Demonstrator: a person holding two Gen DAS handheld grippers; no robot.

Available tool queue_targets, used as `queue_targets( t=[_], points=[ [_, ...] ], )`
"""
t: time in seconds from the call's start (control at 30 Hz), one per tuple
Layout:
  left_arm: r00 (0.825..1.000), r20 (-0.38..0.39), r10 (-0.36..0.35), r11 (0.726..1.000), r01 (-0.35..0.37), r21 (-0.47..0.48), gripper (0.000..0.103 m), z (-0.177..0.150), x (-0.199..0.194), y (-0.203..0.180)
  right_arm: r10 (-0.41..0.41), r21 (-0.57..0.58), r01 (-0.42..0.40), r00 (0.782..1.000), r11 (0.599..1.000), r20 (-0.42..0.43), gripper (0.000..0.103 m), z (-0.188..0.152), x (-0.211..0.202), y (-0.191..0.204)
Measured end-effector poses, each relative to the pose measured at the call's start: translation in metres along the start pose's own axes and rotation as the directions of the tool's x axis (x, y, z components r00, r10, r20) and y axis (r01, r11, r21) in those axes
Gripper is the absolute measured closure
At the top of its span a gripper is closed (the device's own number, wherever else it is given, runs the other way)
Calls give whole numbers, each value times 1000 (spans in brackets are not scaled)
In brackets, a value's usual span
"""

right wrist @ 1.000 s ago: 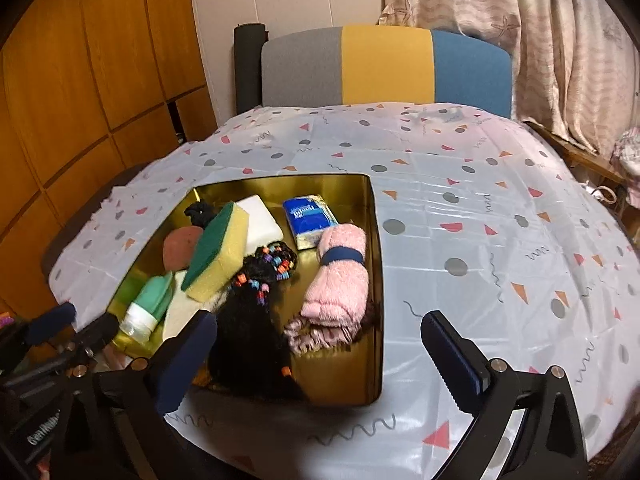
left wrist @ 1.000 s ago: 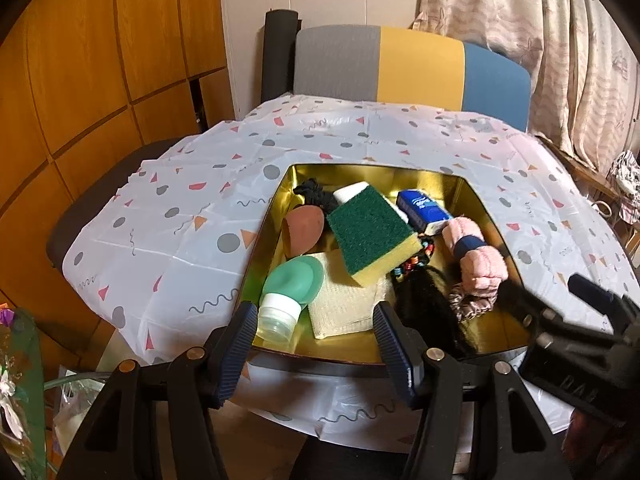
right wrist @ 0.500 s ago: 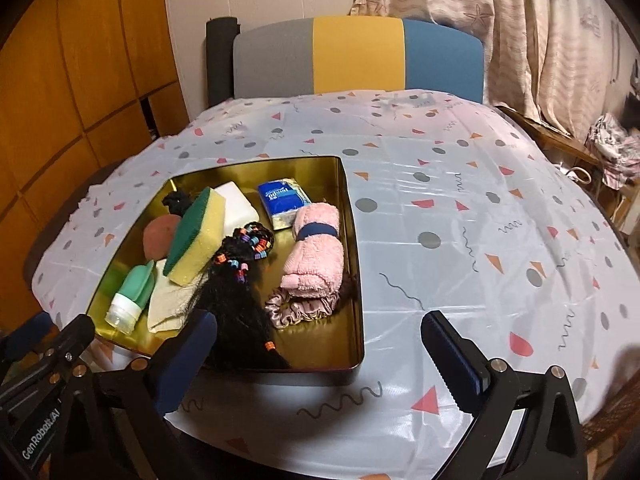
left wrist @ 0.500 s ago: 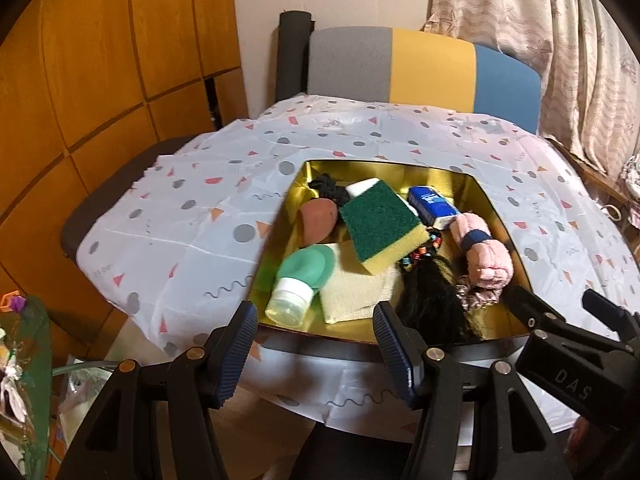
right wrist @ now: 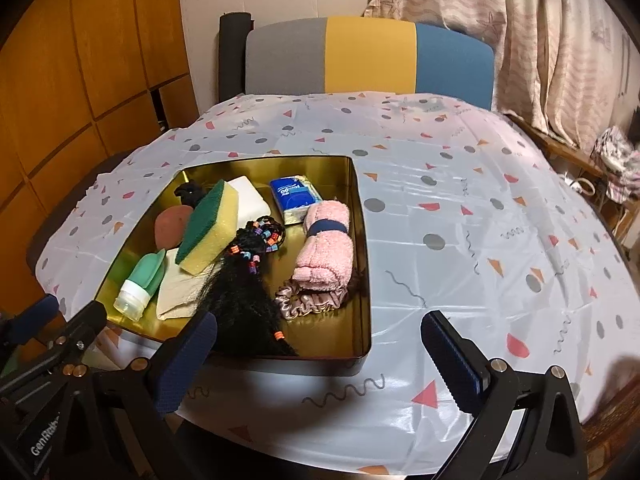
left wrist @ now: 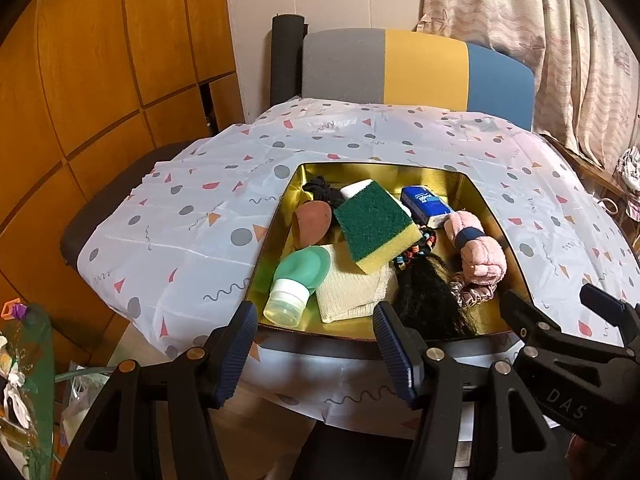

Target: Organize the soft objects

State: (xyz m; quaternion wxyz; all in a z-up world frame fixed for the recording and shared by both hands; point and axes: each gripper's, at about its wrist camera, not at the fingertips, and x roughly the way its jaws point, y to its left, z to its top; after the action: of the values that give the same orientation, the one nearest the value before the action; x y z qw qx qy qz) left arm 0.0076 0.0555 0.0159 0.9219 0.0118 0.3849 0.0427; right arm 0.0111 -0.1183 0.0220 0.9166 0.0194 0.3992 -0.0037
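Note:
A gold tin tray (left wrist: 496, 216) (right wrist: 362, 240) on the table holds soft things: a green-and-yellow sponge (left wrist: 376, 226) (right wrist: 210, 232), a rolled pink towel (left wrist: 478, 248) (right wrist: 326, 248), a green squeeze bottle (left wrist: 298, 280) (right wrist: 142, 282), a cream cloth (left wrist: 348, 290), a black beaded hairpiece (right wrist: 248, 280), a satin scrunchie (right wrist: 308, 300), a blue tissue pack (right wrist: 294, 196) and a brown puff (left wrist: 312, 222). My left gripper (left wrist: 316, 354) is open and empty, held before the tray's near edge. My right gripper (right wrist: 320, 364) is open and empty, near the tray's near right corner.
The table carries a white cloth with coloured shapes (right wrist: 480, 220). A grey, yellow and blue chair back (right wrist: 368, 60) stands behind it. Wooden panels (left wrist: 100, 80) are at the left and curtains (right wrist: 540, 40) at the right. Clutter (left wrist: 24, 360) lies low left.
Both grippers have drawn back and up from the tray, which now shows smaller and farther off. Both stay open and empty.

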Motion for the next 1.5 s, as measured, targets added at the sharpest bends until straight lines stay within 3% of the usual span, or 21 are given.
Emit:
queue_targets(
  t=[1.5],
  points=[
    [999,-41,-22,999,23,23,42,-3,6,-3,-19,20,19,1000,1000,14,0,2,-2,-7]
  ],
)
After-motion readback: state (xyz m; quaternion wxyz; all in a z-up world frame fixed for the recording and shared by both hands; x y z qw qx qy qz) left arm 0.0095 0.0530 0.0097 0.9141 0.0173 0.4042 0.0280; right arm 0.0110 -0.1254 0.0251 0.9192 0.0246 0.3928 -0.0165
